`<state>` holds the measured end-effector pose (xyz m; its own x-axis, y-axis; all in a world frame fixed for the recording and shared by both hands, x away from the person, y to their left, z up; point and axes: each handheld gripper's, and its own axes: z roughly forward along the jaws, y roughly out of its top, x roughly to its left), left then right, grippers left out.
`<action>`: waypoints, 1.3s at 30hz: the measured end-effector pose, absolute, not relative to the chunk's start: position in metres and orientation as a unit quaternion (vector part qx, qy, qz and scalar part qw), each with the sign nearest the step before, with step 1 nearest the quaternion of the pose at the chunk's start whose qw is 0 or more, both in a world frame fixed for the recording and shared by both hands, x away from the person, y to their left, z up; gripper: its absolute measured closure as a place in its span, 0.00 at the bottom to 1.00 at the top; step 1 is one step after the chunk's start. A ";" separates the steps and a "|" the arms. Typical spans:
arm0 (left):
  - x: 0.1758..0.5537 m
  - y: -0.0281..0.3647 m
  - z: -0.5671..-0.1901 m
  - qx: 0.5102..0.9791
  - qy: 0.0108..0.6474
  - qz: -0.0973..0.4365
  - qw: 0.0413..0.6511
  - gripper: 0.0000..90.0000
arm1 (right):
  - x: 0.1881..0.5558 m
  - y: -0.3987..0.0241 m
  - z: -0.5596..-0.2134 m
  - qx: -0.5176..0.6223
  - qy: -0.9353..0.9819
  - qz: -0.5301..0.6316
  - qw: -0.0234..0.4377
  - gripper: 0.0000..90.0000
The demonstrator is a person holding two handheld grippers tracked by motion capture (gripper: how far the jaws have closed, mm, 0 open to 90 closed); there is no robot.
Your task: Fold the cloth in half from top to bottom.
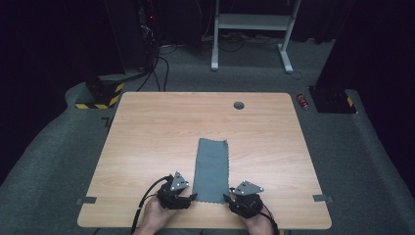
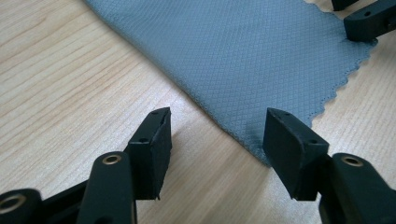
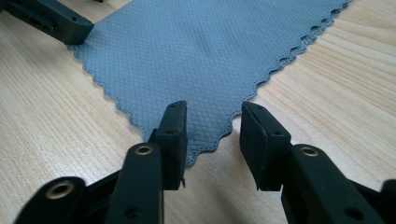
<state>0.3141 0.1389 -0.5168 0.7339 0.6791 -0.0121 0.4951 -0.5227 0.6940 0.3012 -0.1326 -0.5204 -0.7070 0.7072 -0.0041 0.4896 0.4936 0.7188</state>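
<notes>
Cloth [image 1: 211, 169], a grey rectangle with pinked edges, lies flat on the wooden table [image 1: 147, 132] at lower centre of the high view, its long axis running up the frame and its near edge toward the bottom. Left gripper [image 1: 182, 199] sits at the cloth's lower left corner and right gripper [image 1: 231, 199] at its lower right corner, each carried in a hand [image 1: 155, 218] entering from the bottom edge. In the left gripper view the jaws stand apart, with the corner of the cloth [image 2: 233, 56] reaching down to the right-hand jaw at lower right of the frame; nothing is pinched. In the right gripper view the jaws are likewise released, and the pointed corner [image 3: 205, 70] lies between them at lower centre, untouched by the pads. The step in hand appears to be the approach to both near corners. The next move probably calls for lowering each gripper until one jaw slides under the fabric, then closing on the corners together.
</notes>
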 end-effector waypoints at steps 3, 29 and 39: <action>0.320 0.138 -0.516 0.861 0.345 0.123 0.353 0.48 | 0.307 -0.135 -0.519 0.355 0.849 0.367 0.134 0.67; 0.454 0.134 -0.493 0.820 0.434 0.122 0.353 0.53 | 0.406 -0.134 -0.490 0.420 0.812 0.381 0.138 0.72; 0.487 0.132 -0.490 0.808 0.462 0.130 0.342 0.55 | 0.441 -0.126 -0.486 0.444 0.802 0.378 0.134 0.77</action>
<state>0.4868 0.1315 -0.4904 0.5388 0.8358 -0.1056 0.6572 -0.3386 0.6734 0.4408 -0.1263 -0.4860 -0.5702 0.8127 0.1203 0.6103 0.3210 0.7242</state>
